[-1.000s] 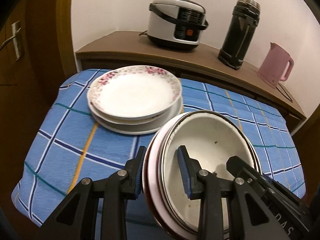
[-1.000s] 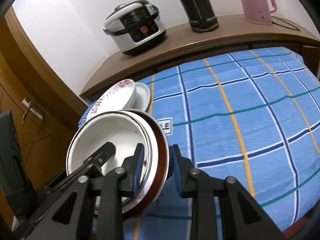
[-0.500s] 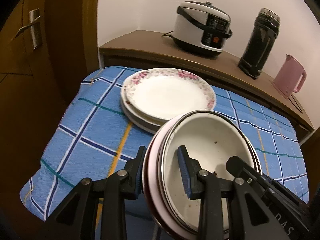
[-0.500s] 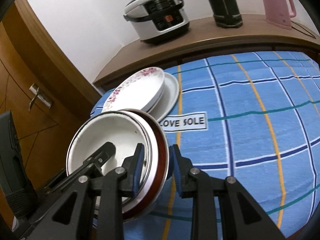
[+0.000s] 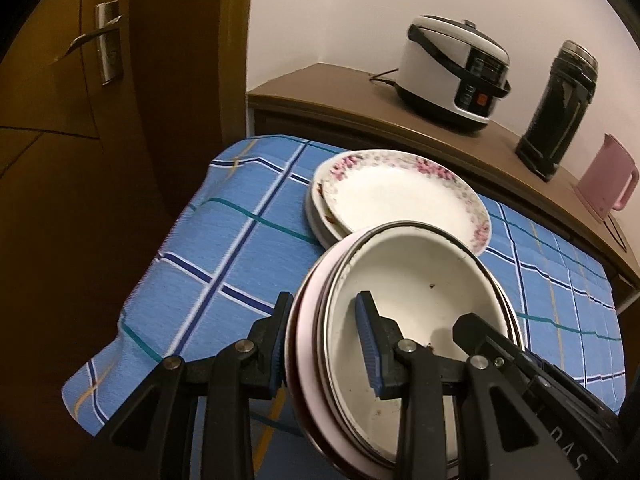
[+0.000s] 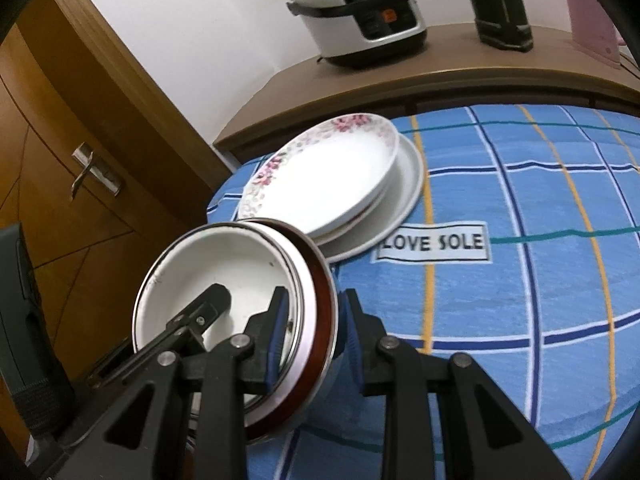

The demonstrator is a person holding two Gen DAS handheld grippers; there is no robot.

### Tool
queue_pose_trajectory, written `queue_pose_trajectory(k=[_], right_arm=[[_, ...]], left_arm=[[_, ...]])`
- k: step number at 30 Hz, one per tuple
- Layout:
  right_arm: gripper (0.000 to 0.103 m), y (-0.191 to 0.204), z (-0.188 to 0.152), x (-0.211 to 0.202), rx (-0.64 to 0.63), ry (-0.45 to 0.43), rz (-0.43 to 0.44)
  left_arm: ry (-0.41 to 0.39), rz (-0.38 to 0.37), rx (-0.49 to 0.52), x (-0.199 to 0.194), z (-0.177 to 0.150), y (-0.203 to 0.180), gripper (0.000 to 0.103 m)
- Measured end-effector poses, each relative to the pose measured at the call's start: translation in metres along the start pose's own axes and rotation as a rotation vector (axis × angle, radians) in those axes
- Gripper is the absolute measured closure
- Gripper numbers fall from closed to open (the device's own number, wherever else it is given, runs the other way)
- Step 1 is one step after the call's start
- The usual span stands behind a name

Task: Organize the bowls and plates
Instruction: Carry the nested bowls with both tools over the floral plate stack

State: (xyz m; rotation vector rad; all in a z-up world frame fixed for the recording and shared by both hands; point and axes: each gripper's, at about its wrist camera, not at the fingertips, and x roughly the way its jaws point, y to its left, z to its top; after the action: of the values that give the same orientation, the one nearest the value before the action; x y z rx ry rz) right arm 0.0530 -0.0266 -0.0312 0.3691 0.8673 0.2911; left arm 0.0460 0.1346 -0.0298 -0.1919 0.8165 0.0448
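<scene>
Both grippers clamp one stack of nested bowls (image 5: 416, 300), white inside with a pink and a dark red rim, held above the table's near left corner. My left gripper (image 5: 324, 340) is shut on the stack's left rim. My right gripper (image 6: 314, 332) is shut on the opposite rim of the stack of bowls (image 6: 224, 276). A pile of plates topped by a floral-rimmed plate (image 5: 400, 200) lies on the blue checked tablecloth (image 5: 224, 240) just beyond the bowls; the pile also shows in the right wrist view (image 6: 332, 180).
A wooden sideboard (image 5: 340, 96) behind the table carries a rice cooker (image 5: 452, 76), a black thermos (image 5: 560, 104) and a pink kettle (image 5: 608, 180). A wooden door with a metal handle (image 5: 100, 44) stands at the left. A "LOVE SOLE" label (image 6: 434, 242) is on the cloth.
Both grippers, still clamped on the bowl stack, have carried it left and back toward the table's near left corner; the plate pile and appliances now sit further right in view.
</scene>
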Motion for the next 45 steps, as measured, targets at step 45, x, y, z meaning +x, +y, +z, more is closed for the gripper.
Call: queue_pose_trajectory(k=[45], right_arm=[[0.076, -0.002, 0.073, -0.001, 0.011, -0.088, 0.03]], left_arm=[[-0.086, -0.026, 0.043, 0.017, 0.075, -0.04, 0.068]])
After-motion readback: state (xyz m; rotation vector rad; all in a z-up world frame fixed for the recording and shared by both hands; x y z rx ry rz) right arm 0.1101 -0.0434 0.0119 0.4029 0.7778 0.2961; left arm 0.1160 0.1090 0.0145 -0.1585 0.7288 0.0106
